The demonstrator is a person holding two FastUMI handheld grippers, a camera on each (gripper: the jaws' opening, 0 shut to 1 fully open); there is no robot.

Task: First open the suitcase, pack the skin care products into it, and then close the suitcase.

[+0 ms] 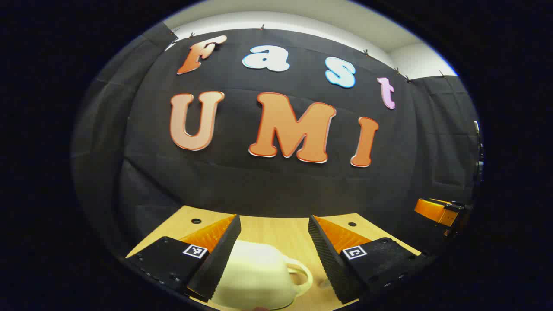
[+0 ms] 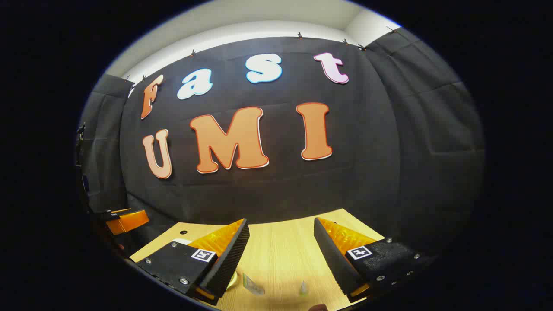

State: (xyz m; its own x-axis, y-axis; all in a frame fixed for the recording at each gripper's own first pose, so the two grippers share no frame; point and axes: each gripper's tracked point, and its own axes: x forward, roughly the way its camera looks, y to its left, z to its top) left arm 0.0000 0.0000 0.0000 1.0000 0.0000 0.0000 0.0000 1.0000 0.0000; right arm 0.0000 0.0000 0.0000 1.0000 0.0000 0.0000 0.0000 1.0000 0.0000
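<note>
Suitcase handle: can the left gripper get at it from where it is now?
Probably yes. The left gripper is open, and the cream suitcase with its handle lies on the table between its fingers, nothing in between.

A: Both views are evenly lit from overhead — the wooden surface (image 1: 276, 231) is bright, the cloth wall (image 1: 276, 185) dull, no glare.

B: Strong fisheye bending at the edges, though. The pale suitcase (image 1: 255, 276) looks soft, and the small items low in the right gripper view are blurred.
</note>
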